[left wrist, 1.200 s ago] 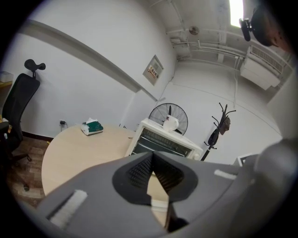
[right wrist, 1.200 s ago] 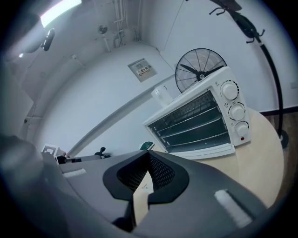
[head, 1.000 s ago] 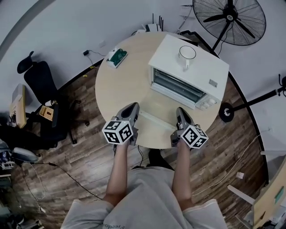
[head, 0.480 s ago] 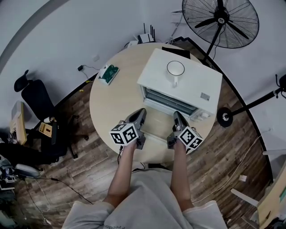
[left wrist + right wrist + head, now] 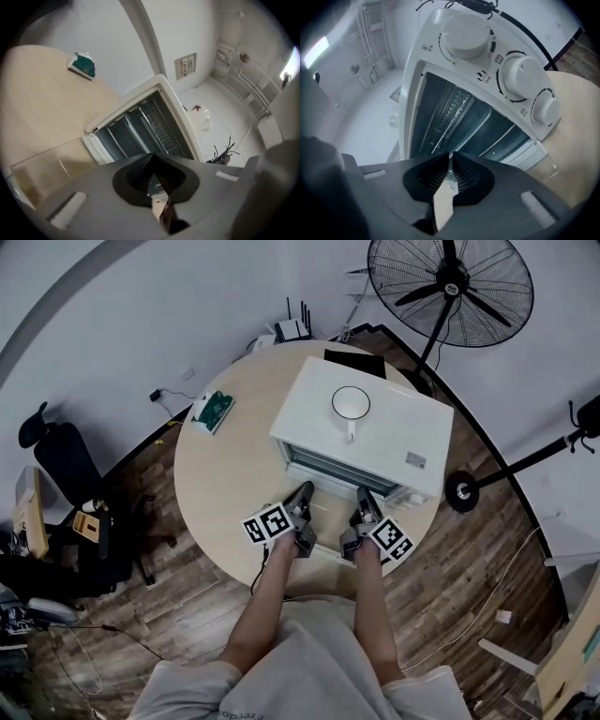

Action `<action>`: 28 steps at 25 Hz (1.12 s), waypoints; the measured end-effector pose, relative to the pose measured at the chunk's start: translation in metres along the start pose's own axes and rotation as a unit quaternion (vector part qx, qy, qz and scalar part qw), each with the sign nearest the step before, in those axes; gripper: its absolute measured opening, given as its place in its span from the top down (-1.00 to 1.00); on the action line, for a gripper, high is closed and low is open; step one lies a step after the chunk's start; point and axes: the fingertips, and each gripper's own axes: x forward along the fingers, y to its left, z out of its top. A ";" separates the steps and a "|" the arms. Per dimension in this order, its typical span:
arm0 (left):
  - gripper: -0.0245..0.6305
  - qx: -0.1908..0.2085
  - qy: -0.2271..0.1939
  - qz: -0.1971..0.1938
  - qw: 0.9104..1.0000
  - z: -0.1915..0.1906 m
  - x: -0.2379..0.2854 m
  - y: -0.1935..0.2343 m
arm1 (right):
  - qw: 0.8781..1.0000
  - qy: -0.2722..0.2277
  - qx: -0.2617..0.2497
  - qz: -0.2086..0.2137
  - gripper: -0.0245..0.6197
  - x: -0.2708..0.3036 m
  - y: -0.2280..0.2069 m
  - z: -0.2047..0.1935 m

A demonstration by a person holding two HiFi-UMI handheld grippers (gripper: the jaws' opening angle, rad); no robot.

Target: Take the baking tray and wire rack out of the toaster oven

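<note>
Right now I am at the reaching step: nothing has come out of the toaster oven [image 5: 366, 427] yet. It stands on the round table [image 5: 220, 484] with its glass door [image 5: 42, 164] dropped flat towards me, and a mug [image 5: 351, 404] sits on its roof. My left tongs [image 5: 305, 491] and right tongs [image 5: 362, 495] hang side by side over that lowered door, just in front of the open mouth, both pointing into it.

Both pairs are closed. In the left gripper view the pads meet at their tips with nothing caught between them, and the right gripper view shows the same, so I have hold of nothing.

The wire rack [image 5: 161, 123] is inside the cavity, resting on its side rails; I see its bars and mesh from both sides. The baking tray I cannot pick out from the rack in the dim interior, so I judge it is in there too, but I cannot say on which level.

Next, I think, I must spread both jaws before going further in, level them with the front edge of whichever piece lies nearest, and close one pair on each side of that edge. The pull should be straight and even, or the piece may jam on the rails.
</note>
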 end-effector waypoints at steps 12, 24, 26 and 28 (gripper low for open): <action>0.44 -0.113 -0.006 -0.062 0.992 -0.006 0.068 0.009 | 0.997 -0.028 0.075 0.003 0.68 0.015 -0.019 0.010; 0.42 -0.175 -0.012 -0.075 0.982 -0.001 0.112 0.022 | 0.994 -0.040 0.101 -0.018 0.68 0.041 -0.037 0.026; 0.42 -0.185 -0.014 -0.079 0.979 0.000 0.117 0.021 | 0.994 -0.041 0.104 -0.019 0.68 0.043 -0.038 0.025; 0.42 -0.189 -0.016 -0.083 0.978 0.001 0.122 0.020 | 0.993 -0.042 0.110 -0.017 0.68 0.045 -0.039 0.026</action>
